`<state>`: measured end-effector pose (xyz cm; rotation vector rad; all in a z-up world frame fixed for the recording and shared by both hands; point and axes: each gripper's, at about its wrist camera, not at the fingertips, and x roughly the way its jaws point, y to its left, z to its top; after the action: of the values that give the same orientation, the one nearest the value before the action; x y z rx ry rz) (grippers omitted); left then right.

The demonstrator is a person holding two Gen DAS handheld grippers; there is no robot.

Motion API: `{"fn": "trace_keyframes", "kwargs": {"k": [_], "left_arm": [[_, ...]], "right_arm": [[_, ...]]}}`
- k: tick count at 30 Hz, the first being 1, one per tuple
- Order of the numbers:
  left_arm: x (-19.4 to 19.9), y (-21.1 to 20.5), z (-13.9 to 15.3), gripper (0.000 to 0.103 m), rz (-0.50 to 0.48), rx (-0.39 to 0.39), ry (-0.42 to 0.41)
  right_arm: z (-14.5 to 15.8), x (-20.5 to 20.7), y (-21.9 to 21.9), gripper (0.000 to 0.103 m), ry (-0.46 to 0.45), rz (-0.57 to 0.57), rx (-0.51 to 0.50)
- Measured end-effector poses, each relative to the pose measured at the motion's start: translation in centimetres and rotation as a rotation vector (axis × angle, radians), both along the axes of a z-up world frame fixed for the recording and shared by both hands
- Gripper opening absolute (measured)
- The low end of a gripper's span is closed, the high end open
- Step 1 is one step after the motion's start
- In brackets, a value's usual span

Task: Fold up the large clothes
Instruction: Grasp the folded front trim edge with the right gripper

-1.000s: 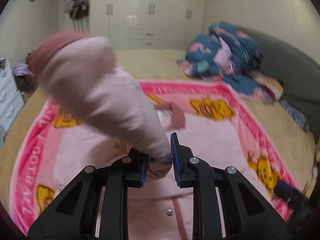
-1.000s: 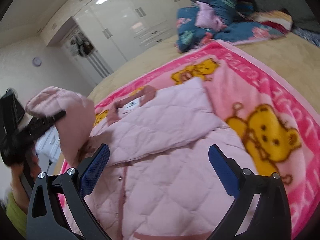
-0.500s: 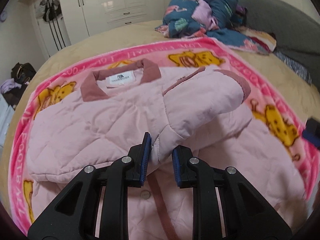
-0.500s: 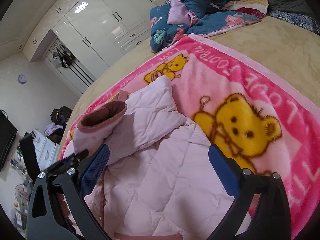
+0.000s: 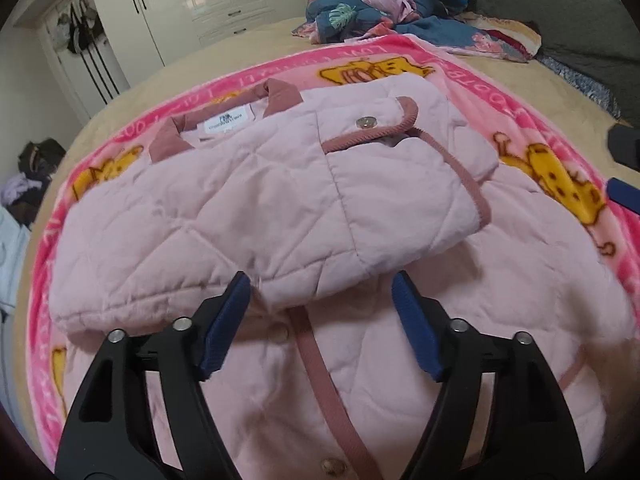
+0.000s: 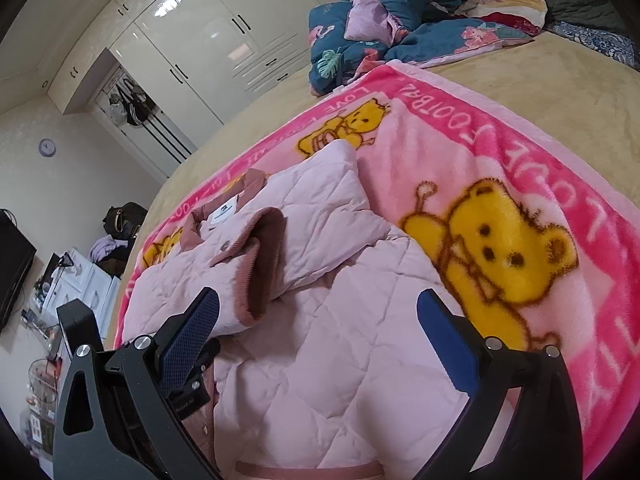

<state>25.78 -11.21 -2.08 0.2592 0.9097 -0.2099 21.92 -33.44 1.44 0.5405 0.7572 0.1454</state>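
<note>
Your pale pink quilted jacket with dusty-rose corduroy trim lies front-up on the bright pink fleece blanket printed with yellow bears, which covers the tan bed. One sleeve is laid across the chest, its rose-edged cuff resting on the far side of the button placket.

Your left gripper sits low over the sleeve's near edge, its jaws opening; the sleeve fold lies between the blue pads but neither pad presses it, so nothing is held. Your right gripper hangs spread wide over the jacket body with only cloth beneath it and nothing gripped.

Handling assessment, by judgement:
- The padded fabric looks soft, bulky and light. It should hold a loose fold but spring back at thick seams, and the cuff already stands up in a puffed ring in the right wrist view.
- The quilted shell appears smooth and may slide over itself; the fleece underneath should resist dragging.
- Thin pinches will likely slip off the filling. Take hold at firm edges: the corduroy hem band, the placket, the collar or a shoulder seam.
- Grip through all layers at a corner, and lift rather than pull, so the folded sleeve is not disturbed.
</note>
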Motion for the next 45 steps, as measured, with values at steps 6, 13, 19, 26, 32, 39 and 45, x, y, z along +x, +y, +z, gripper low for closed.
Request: {"fn": "trace_keyframes", "kwargs": {"k": [6, 13, 19, 26, 32, 39, 45], "left_arm": [[-1.7, 2.1, 1.3, 0.091, 0.007, -0.078, 0.008], [-2.0, 6.8, 3.0, 0.094, 0.1, -0.213, 0.045], [-1.8, 12.2, 4.6, 0.094, 0.223, -0.296, 0.016], [-1.8, 17.5, 5.0, 0.094, 0.332, -0.346, -0.012], [-1.6, 21.0, 4.6, 0.094, 0.415, -0.388, -0.014], [-1.2, 23.4, 4.2, 0.094, 0.472, -0.427, -0.016], [-0.1, 24.2, 4.0, 0.094, 0.498, -0.451, -0.009]], "right_arm": [[0.0, 0.3, 1.4, 0.099, 0.007, 0.029, -0.005], [-0.1, 0.9, 4.2, 0.099, 0.015, 0.1, -0.003], [-1.2, 2.6, 6.9, 0.099, 0.056, 0.155, 0.023], [-3.2, 5.4, 9.6, 0.099, 0.126, 0.171, 0.092], [-4.7, 7.3, 10.3, 0.099, 0.17, 0.145, 0.168], [-5.6, 8.1, 9.2, 0.066, 0.177, 0.072, 0.236], [-2.9, 8.2, 9.2, 0.024, 0.047, 0.151, 0.128]]}}
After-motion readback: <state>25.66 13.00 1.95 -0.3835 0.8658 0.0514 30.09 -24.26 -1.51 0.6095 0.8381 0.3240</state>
